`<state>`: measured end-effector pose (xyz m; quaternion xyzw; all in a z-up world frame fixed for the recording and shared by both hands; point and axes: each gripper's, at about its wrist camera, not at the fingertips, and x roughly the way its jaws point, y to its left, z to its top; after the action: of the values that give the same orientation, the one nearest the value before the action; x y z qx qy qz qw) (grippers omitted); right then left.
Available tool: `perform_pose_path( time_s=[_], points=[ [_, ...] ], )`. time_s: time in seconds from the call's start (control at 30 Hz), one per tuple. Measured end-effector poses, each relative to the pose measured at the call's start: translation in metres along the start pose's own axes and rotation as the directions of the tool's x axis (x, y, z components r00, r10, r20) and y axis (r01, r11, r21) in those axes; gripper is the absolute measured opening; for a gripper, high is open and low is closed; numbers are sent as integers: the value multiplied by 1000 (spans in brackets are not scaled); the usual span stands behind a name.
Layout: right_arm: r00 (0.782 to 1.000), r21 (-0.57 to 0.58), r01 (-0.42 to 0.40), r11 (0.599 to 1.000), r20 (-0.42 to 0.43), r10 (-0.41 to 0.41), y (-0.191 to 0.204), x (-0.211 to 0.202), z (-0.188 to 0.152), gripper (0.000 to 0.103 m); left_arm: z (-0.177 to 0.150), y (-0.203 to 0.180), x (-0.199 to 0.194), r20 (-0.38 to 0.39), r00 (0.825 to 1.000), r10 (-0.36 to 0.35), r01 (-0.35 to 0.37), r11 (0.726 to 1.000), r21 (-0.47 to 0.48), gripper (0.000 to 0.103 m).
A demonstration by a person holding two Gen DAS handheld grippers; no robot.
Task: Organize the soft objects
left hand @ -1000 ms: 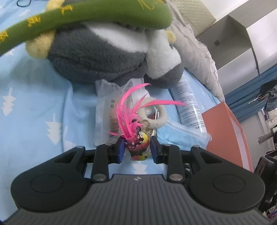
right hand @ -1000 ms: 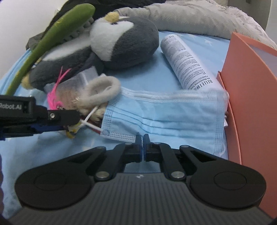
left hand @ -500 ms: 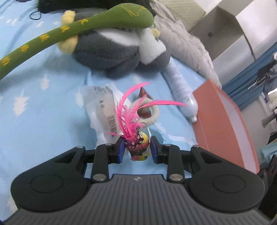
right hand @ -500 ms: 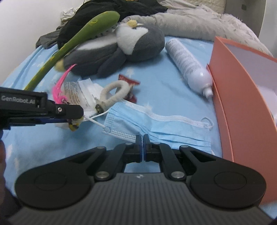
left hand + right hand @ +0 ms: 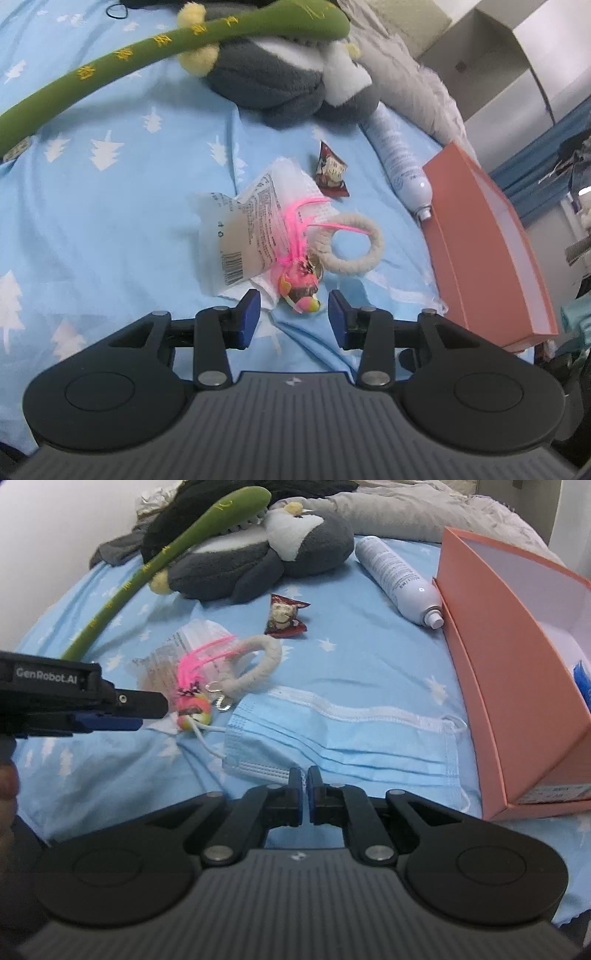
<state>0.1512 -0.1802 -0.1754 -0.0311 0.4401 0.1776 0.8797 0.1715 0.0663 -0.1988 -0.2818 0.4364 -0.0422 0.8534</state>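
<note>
Just ahead of the released, freshly widened left claw point(image 5: 293, 314), the pink feathered toy point(image 5: 301, 282), untouched on the bedsheet point(image 5: 110, 229).

Soft even light; fisheye-bowed, slightly blurred edges

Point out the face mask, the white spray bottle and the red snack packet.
face mask point(image 5: 351, 746), right wrist view, pleated middle
white spray bottle point(image 5: 395, 576), right wrist view, printed body
red snack packet point(image 5: 331, 171), left wrist view, printed front
</note>
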Motion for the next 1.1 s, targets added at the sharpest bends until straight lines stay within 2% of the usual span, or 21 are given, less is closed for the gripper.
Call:
perform_pose_path(
  time_s=[0.07,0.1,0.13,0.23,0.37,0.5,0.6,0.63,0.67,0.73,0.77,0.83,0.9,1.1],
  points=[
    [1000,1,-26,1000,11,26,-2,-4,1,24,-1,1,-3,14,1000,-2,3,1000,-20,46],
    [999,-3,-37,999,21,37,-2,-6,2,39,-2,1,-4,22,1000,-10,10,1000,-26,46],
    [998,-8,-48,999,37,48,-2,-8,3,49,-1,1,-5,28,999,-17,18,999,-27,46],
    [993,-16,-78,997,83,79,-2,-12,9,50,1,0,-1,42,999,-29,30,999,-33,46],
    [989,50,-84,995,129,77,-11,-1,26,50,9,4,15,40,997,-67,69,996,-63,46],
    [987,143,-134,981,109,118,-22,29,43,50,16,6,34,23,997,-78,80,993,-87,45],
    [986,170,-148,974,101,132,-25,47,53,47,17,5,44,8,996,-90,90,992,-84,45],
    [985,177,-156,972,99,140,-26,52,56,46,17,4,47,4,997,-83,83,994,-74,43],
    [984,190,-169,967,93,153,-27,60,60,46,17,4,49,0,998,-69,69,996,-64,35],
    [983,209,-179,961,75,167,-29,71,63,40,18,6,53,-2,999,-50,50,997,-61,27],
    [983,210,-182,961,65,172,-28,76,64,38,19,8,53,-2,998,-60,60,996,-71,27],
    [978,219,-207,954,48,201,-27,84,66,21,21,11,52,4,997,-75,75,994,-79,26],
    [973,238,-230,944,35,228,-26,89,67,11,23,10,47,19,996,-85,86,993,-78,26],
    [974,212,-221,952,97,205,-21,65,75,8,31,3,25,74,992,-99,103,993,-59,26]
  ],
)
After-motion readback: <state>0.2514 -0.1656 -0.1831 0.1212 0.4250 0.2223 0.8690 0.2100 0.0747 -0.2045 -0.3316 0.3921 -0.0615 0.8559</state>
